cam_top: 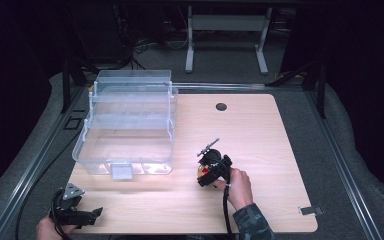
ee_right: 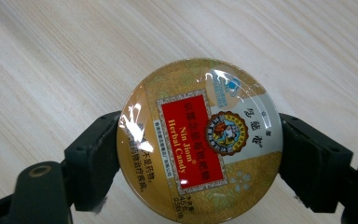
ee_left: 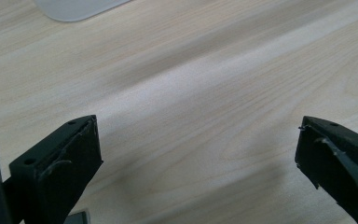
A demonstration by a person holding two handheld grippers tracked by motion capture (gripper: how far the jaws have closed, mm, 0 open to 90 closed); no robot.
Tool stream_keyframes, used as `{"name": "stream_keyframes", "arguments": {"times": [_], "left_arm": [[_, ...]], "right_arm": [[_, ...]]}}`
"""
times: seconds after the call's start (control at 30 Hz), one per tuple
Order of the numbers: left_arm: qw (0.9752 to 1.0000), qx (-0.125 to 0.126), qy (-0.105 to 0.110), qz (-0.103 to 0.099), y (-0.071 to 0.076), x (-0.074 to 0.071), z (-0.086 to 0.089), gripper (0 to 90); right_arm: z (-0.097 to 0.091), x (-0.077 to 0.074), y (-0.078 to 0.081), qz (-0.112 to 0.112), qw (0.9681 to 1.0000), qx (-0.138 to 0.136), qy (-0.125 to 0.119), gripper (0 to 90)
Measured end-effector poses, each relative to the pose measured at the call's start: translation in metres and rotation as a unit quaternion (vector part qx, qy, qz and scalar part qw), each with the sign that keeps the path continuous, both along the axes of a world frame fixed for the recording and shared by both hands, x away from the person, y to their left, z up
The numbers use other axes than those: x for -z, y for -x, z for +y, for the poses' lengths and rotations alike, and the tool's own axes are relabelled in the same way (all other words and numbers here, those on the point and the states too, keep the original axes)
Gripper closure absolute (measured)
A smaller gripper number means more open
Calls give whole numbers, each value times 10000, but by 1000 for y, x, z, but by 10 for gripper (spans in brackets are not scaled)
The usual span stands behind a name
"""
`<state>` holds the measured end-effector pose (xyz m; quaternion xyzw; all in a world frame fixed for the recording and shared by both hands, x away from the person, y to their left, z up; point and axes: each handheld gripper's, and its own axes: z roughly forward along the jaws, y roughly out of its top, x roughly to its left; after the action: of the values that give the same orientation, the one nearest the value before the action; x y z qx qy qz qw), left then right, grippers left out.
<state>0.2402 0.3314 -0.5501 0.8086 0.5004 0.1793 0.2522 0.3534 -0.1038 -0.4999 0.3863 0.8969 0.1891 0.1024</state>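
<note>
Pale wooden worktop point(cam_top: 260, 150): our right hand-held gripper point(cam_top: 211, 172) pinches the round gold candy tin point(ee_right: 199, 140) at 5 o'clock of the clear plastic organiser box point(cam_top: 125, 125); we'd keep it level. Our left hand-held gripper point(ee_left: 198, 163) rests spread.

Storage box point(cam_top: 125, 127) on table point(cam_top: 270, 145) (far left); candy tin point(cam_top: 205, 172) right, nearer.

This looks like a lab or recording workspace rather than a home. A pale wooden desk point(cam_top: 260, 125) with a cable hole point(cam_top: 221, 107) stands on grey carpet point(cam_top: 345, 130), ringed by metal rails point(cam_top: 342, 167) and dark curtains or walls. At the far side, white metal table legs point(cam_top: 225, 37) and what seem to be loose cables point(cam_top: 145, 47) lie in shadow.
</note>
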Motion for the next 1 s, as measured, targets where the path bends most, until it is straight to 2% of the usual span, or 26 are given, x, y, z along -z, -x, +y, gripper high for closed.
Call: {"name": "stream_keyframes", "arguments": {"times": [0.57, 0.6, 0.63, 0.7, 0.83, 1.0], "left_arm": [[10000, 47, -4, 56, -2, -2, -2, 4], [10000, 45, -15, 55, -3, -3, -2, 4], [10000, 35, -4, 46, -3, -3, -3, 4], [10000, 58, -23, 46, -4, -4, -3, 4], [9999, 97, -92, 59, -6, -5, -5, 6], [9999, 90, -72, 16, -6, -5, -5, 11]], "right_arm": [[-50, -9, 11, -15, 9987, 468, 179, 200], [-54, -9, 11, 22, 9989, 456, 57, 199], [-59, -9, 12, 50, 9988, 476, 35, 199], [-64, -10, 13, -9, 9979, 607, 211, 200], [-80, -9, 15, -2, 9971, 746, 170, 199], [-102, -9, 19, -7, 9946, 1005, 259, 199]]}}
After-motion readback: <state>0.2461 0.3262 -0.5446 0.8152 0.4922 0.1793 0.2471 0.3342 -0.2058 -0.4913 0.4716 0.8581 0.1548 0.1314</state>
